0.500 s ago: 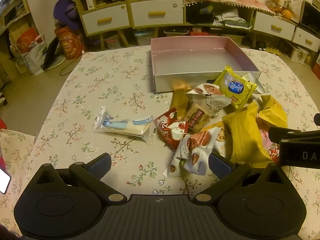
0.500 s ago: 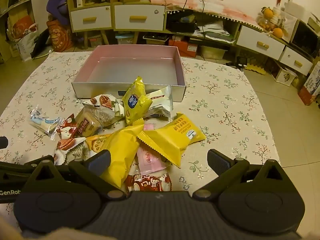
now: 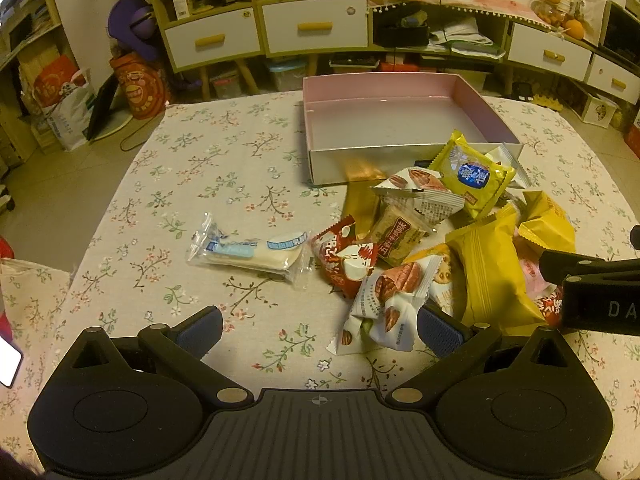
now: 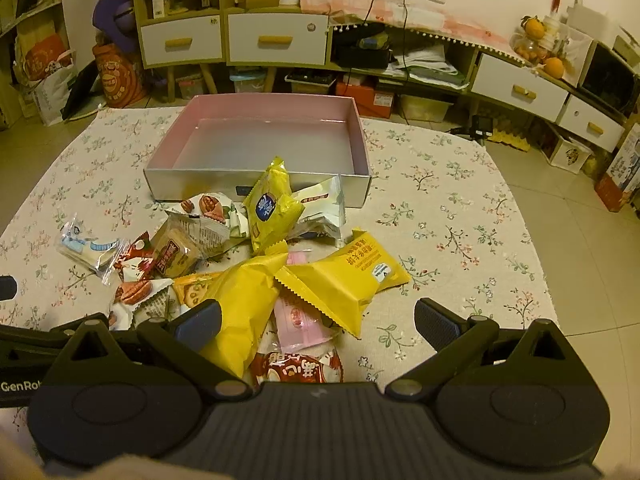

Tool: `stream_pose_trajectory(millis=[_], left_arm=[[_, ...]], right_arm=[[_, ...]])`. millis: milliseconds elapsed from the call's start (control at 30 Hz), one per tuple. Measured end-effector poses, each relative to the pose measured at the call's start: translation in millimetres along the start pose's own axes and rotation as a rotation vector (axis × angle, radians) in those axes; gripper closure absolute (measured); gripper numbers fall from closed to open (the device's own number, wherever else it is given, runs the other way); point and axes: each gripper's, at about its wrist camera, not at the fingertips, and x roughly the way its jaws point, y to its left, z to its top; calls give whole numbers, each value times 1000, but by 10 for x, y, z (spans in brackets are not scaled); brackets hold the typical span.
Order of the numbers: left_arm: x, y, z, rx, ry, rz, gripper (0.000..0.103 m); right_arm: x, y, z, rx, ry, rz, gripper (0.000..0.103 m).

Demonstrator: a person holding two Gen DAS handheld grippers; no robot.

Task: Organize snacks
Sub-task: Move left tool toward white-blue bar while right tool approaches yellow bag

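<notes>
Your left gripper point(image 3: 320, 330) hangs over the floral tablecloth point(image 3: 208, 168) with its jaws spread wide and nothing between the pads; only bare cloth shows in the gap. Its right-hand fingertip sits just beside a white nut-print packet point(image 3: 390, 304), whether touching or not you cannot tell. Your right gripper point(image 4: 318, 324) is likewise fully apart and holds nothing. Below its gap lie a large yellow packet point(image 4: 240, 300), a second yellow packet point(image 4: 340, 280), a pink packet point(image 4: 300, 320) half buried under them, and a red-and-white packet point(image 4: 298, 368) whose lower part is cut off by the gripper body.

The snacks sit in one loose heap on the cloth, in front of the box. In the left wrist view the heap includes a red packet point(image 3: 344, 258), a brown-label packet point(image 3: 400, 236) and a yellow-green packet with a blue badge point(image 3: 474, 174) leaning at the box's near wall. A clear-wrapped white bar point(image 3: 248, 250) lies apart from the heap, to its left. The printing on most wrappers is too small to read.

The shallow box point(image 4: 256, 186), pink inside, stands behind the heap with no snack visible in it; its near floor is hidden by the front wall. The right gripper's black body point(image 3: 596, 292) cuts in at the left view's right edge, covering part of the pile. Cabinets with white drawers point(image 4: 276, 38) stand behind the table.
</notes>
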Motion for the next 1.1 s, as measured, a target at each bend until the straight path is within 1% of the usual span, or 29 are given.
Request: stream_pose_trajectory(millis=[767, 1100], left_arm=[[6, 44, 0, -2, 6, 7, 0], [40, 122, 25, 2, 10, 5, 0]], right_arm=[[15, 25, 2, -5, 8, -4, 0], [23, -30, 42, 5, -9, 11, 0]])
